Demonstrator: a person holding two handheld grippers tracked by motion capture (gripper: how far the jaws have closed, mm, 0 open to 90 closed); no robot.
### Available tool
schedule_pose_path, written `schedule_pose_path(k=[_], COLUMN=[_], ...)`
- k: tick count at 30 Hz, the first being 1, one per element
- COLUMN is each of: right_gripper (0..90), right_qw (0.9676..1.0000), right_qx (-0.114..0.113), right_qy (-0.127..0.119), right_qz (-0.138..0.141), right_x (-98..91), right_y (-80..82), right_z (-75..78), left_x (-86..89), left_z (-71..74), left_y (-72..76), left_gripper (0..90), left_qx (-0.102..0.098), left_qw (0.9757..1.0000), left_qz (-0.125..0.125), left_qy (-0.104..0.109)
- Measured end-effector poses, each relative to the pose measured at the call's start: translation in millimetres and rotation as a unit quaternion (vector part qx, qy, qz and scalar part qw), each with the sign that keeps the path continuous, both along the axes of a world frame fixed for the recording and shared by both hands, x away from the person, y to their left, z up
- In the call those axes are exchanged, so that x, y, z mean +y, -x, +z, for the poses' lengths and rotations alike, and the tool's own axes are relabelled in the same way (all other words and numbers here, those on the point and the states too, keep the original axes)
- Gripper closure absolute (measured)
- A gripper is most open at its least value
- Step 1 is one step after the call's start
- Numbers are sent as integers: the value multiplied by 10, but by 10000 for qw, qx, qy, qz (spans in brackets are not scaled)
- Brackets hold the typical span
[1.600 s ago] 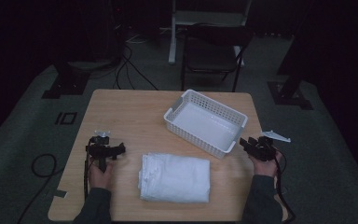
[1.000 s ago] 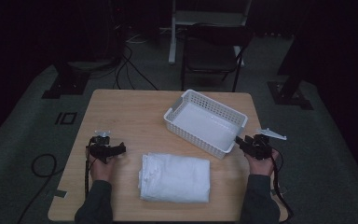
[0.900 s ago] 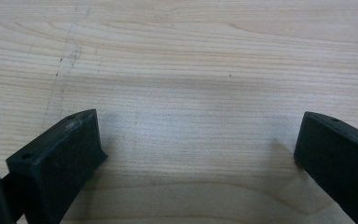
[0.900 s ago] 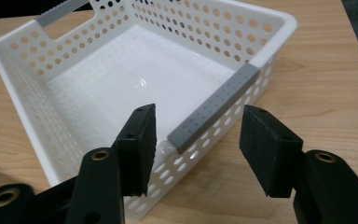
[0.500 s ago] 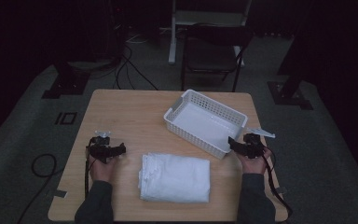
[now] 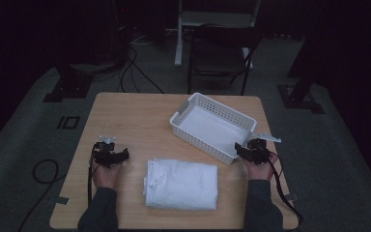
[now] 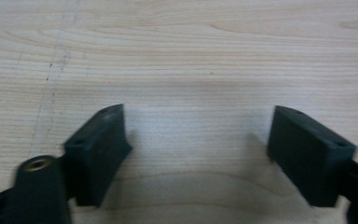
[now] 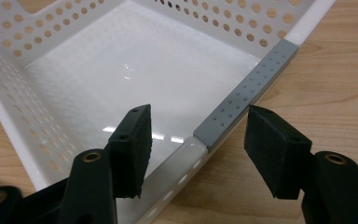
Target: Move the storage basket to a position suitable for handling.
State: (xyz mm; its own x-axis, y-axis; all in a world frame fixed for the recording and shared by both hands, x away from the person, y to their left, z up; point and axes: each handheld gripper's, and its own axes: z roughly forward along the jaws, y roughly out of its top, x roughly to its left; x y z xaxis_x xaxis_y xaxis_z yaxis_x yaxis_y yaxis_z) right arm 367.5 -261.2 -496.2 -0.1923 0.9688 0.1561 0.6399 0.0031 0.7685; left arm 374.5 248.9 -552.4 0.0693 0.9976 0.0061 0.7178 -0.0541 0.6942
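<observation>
From the high view, the left gripper sits low over the wooden table, held by the person's left hand. A folded white cloth lies just to its right. The right gripper, in the right hand, is at the near right corner of the white perforated basket, which stands angled beyond the cloth.

In the left gripper view, the left gripper has its jaws spread wide, with bare wood grain between them and ahead.

In the right gripper view, the right gripper is also wide apart, its jaws straddling the basket's rim where a grey strip caps it; one jaw hangs inside the basket, the other outside over the table. Neither jaw clearly touches the rim.
</observation>
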Motion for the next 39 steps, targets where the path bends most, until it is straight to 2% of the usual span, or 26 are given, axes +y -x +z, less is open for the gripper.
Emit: schedule_pose_path(k=[7,12,15,20,22,26,34,39], right_gripper=[451,455,457,490,508,529,538,551], right_qw=[10000,9999,9999,9999,10000,10000,10000,9999], right_qx=[72,110,112,85,66,34,3,15], right_qy=[-20,-53,-50,-55,-48,-53,-72,-119], right_qz=[-44,-61,-58,-44,-32,-18,45,88], right_x=[-4,-4,-3,11,18,41,81,103], right_y=[-4,-8,-10,-16,-19,-23,-34,-51], right_z=[-8,-5,-5,-4,-3,-4,-8,-5], left_x=[-32,-50,-60,-99,-107,-149,-286,-380], left_z=[25,37,59,134,168,254,387,460], left_y=[37,48,58,86,100,136,182,210], left_gripper=[405,460,459,451,451,451,445,447], left_qx=[-18,9,40,-83,-112,-255,-468,-615], left_qw=[9998,9997,9994,9989,9981,9964,9932,9900], left_qz=[-208,-245,-318,-414,-472,-592,-878,-1092], left_qy=[3,30,109,186,381,546,603,645])
